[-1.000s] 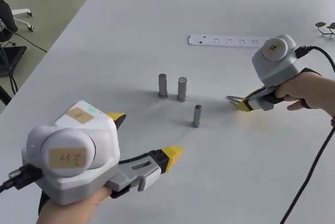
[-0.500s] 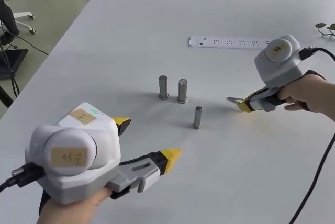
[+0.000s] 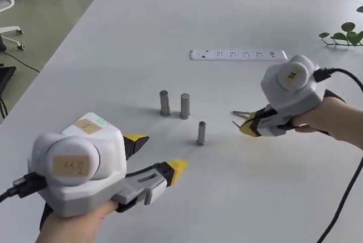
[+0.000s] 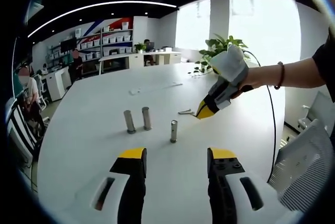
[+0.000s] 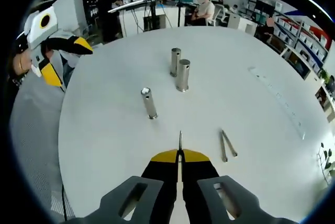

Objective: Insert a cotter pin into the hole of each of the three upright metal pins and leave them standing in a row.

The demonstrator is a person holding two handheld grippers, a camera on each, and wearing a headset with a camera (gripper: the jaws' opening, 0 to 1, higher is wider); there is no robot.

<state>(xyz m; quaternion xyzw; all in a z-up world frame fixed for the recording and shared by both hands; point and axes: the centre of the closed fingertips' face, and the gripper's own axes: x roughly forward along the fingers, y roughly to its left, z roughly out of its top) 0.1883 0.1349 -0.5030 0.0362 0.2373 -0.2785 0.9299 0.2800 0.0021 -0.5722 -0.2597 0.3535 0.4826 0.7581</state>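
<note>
Right side: right claw (image 5: 179, 153) shut narrow on one cotter pin (image 5: 180, 139), thin end sticking forward past the yellow tips, low over the surface (image 3: 113, 55).
Left side: left claw (image 4: 177, 153) wide open, holding nothing, hovering on the near side, well apart from the pins.
Upright pins: back left metal pin (image 3: 164, 102) and back right metal pin (image 3: 185, 105) just beside each other; front metal pin (image 3: 201, 133) alone, nearer and out of line with that pair.
Reserve: spare cotter pins (image 5: 226, 144), two, lying flat together on the surface near the right claw.
Step in hand: by judgement, bringing the held cotter pin toward the front metal pin, the closest one to the right claw.
Cross hole: too small to make out; probably near the top of each pin.
Good way: first bring in the left claw and close it around the lower body of the front metal pin against tipping; turn the hole toward the right claw; keep the cotter pin level and in line with the hole; push slowly and straight, without side force.
Risk: a standing pin probably easy to knock over by a side bump; a thin cotter pin likely to swivel between the tips.
Progress: early, no pin visibly fitted; row to be arranged afterwards.
</note>
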